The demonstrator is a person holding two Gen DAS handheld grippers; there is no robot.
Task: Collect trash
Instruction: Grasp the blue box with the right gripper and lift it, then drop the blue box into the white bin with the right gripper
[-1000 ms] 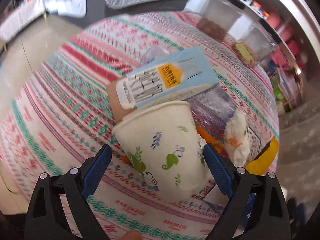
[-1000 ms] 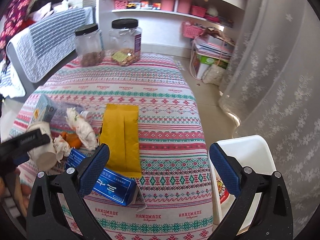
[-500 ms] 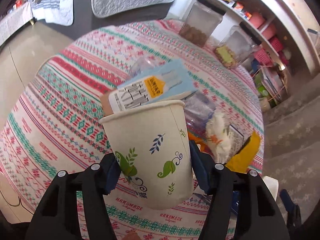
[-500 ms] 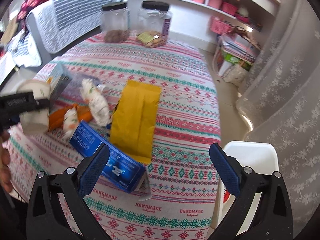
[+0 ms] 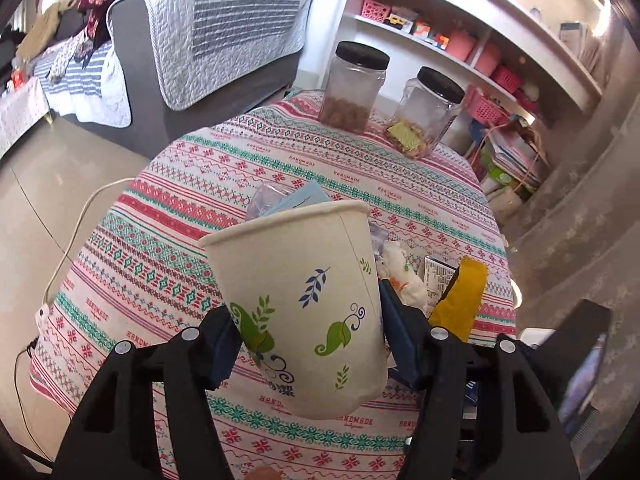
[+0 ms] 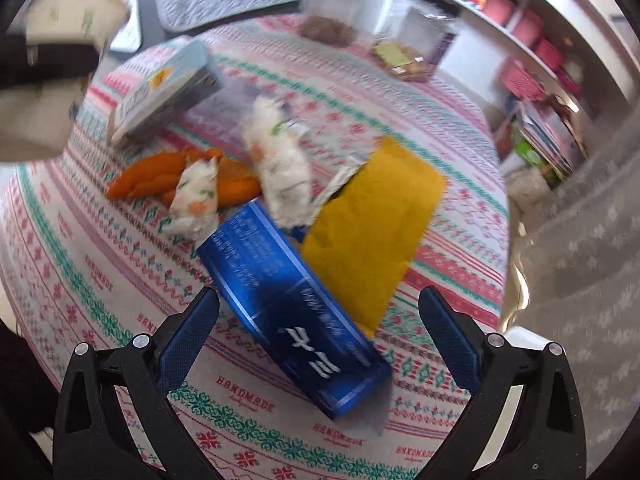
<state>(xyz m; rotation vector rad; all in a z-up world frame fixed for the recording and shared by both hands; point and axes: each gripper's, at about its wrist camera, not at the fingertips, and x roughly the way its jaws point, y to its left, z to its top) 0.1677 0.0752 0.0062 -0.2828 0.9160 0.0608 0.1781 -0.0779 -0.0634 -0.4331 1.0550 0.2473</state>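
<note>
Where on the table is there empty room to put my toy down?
The striped tablecloth is bare on its left half, between the paper cup and the two jars. The near edge below the blue box is free too. It is crowded around the yellow bag, tissues and orange peels.
</note>
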